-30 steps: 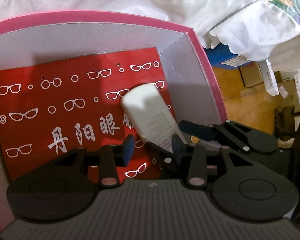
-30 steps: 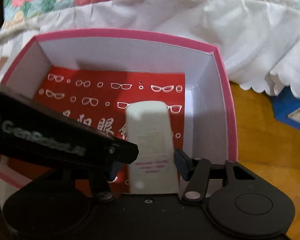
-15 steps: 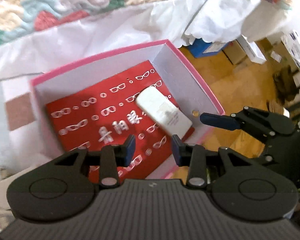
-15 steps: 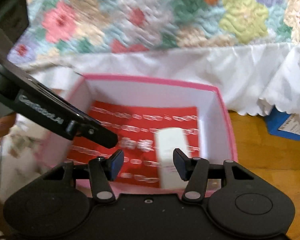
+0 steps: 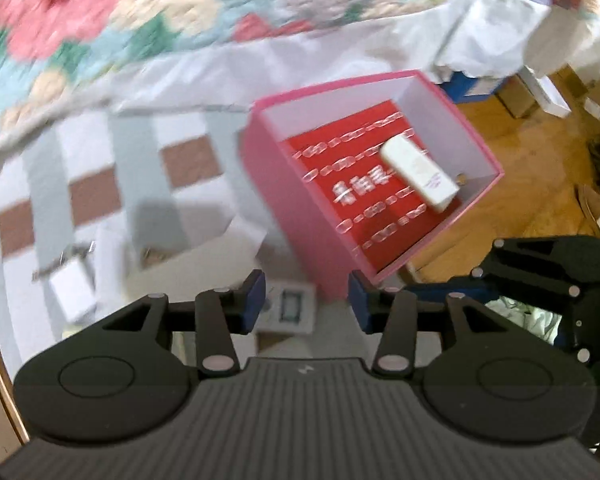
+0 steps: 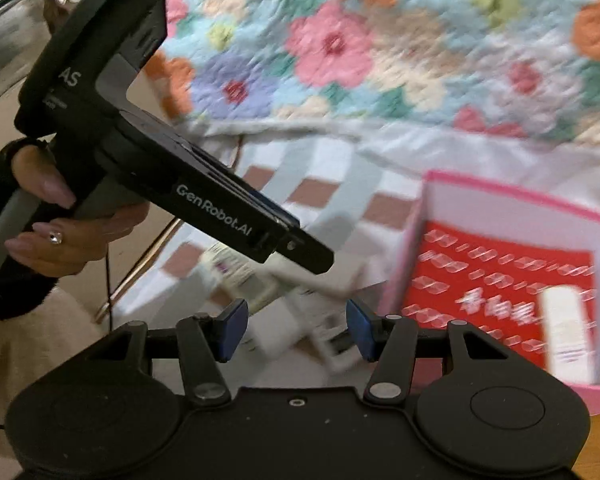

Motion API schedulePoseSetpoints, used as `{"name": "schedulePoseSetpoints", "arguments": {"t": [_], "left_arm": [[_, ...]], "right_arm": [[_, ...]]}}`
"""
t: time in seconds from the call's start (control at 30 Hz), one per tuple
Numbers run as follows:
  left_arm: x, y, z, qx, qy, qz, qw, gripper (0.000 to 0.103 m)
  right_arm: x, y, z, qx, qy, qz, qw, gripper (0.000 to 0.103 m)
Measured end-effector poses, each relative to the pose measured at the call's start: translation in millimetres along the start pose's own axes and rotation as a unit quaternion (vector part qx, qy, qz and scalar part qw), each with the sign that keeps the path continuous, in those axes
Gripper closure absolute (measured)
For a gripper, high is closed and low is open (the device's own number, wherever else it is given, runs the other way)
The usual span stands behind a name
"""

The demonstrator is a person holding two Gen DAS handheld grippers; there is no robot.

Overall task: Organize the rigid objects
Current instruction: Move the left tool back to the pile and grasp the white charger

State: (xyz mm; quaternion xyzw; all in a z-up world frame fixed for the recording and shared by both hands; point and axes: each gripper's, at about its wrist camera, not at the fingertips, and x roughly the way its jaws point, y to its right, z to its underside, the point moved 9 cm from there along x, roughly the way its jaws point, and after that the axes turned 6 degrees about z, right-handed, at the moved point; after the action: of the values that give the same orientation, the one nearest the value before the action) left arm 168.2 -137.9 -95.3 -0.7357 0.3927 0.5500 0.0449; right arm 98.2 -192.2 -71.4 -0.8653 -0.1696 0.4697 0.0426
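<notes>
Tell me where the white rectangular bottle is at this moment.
The white rectangular bottle lies flat inside the pink cardboard box, on the red printed sheet, near the box's right wall in the left wrist view, with neither claw touching it.

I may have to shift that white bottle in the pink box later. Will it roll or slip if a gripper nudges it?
The white bottle lies on its side on the red card in the pink box. It looks flattish, so it would probably slide rather than roll. Its smooth surface may be slippery. It seems rigid; weight cannot be judged.
</notes>
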Motion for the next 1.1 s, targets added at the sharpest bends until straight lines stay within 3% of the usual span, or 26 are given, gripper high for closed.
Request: {"name": "schedulePoseSetpoints", "arguments": {"t": [0.23,0.4,0.53,0.57,0.7,0.77,0.83,0.87,1.1], "left_arm": [[31,-63,50,-0.1,-0.034,-0.004,0.9944,0.058],[60,-84,71,-0.129,-0.065,-0.004,0.9896,0.058],[77,-94,78,-0.127,-0.07,-0.04,0.9886,0.058],[82,-96,80,-0.127,-0.07,-0.042,0.9885,0.054],[90,-97,86,-0.172,-0.059,0.002,0.9834,0.053],[90,-94,91,-0.189,-0.069,0.019,0.9794,0.061],[92,-87,96,-0.205,-0.085,0.046,0.9741,0.062],[95,-85,101,-0.215,-0.092,0.052,0.9708,0.059],[98,-80,103,-0.232,-0.056,0.039,0.9703,0.053]], "right_arm": [[59,-18,29,0.05,-0.078,-0.034,0.995,0.043],[100,-18,48,0.098,-0.1,-0.045,0.989,0.043],[123,-25,59,0.077,-0.109,-0.016,0.991,0.043],[127,-27,61,0.069,-0.109,-0.01,0.992,0.043],[135,-30,64,0.045,-0.104,0.025,0.993,0.043],[135,-31,64,0.03,-0.098,0.048,0.994,0.043],[134,-35,64,0.022,-0.092,0.055,0.994,0.032],[133,-36,64,0.017,-0.09,0.065,0.994,0.032],[144,-36,71,-0.003,-0.086,0.105,0.991,0.033]]}}
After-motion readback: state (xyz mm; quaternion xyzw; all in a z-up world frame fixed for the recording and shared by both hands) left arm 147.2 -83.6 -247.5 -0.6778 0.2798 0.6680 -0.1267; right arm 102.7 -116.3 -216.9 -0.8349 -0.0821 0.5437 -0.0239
